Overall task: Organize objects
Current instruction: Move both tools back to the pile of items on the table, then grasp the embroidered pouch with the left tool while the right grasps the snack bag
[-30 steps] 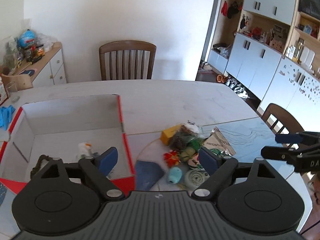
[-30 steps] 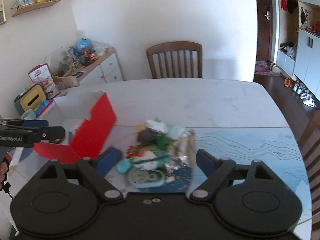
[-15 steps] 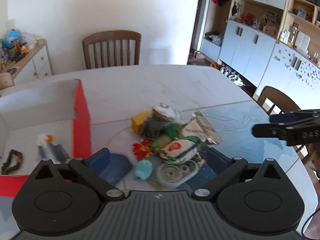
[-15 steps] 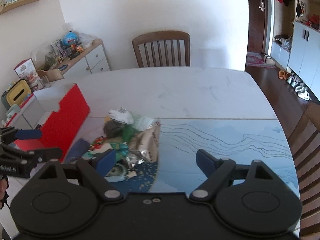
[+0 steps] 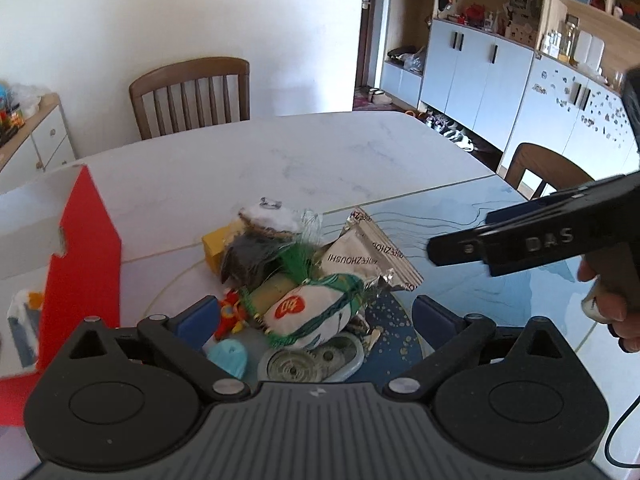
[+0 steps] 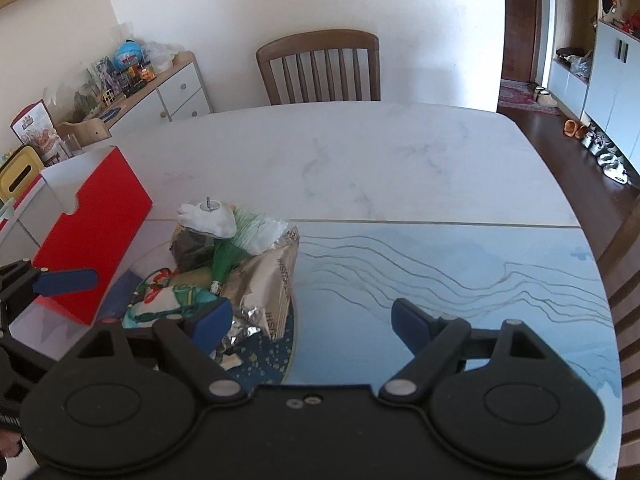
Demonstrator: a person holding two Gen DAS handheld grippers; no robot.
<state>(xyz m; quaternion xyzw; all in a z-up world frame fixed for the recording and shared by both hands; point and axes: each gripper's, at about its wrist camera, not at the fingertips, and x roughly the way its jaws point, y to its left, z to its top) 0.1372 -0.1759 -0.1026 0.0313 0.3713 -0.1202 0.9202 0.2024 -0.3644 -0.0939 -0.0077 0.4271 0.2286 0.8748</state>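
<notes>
**Both grippers down over the pile**

Worktop (image 5: 360, 148): red box (image 5: 86, 256) now at frame's left edge. Clutter pile (image 5: 304, 280) just ahead. Left hand-held gripper (image 5: 308, 316) jaws just widened fully, straddling the white pouch (image 5: 308, 312), untouched. Right hand-held gripper (image 6: 312, 320) wide, empty. Pick likely imminent.

The right gripper (image 5: 460, 250) reads "DAS"; the foil packet (image 5: 372, 258) reads "ZHOUSHI"

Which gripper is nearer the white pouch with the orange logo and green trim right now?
Left. The left gripper is open with the white pouch with the orange logo and green trim between its fingers, untouched. The right gripper is open beside the pile, over the blue mat.
</notes>
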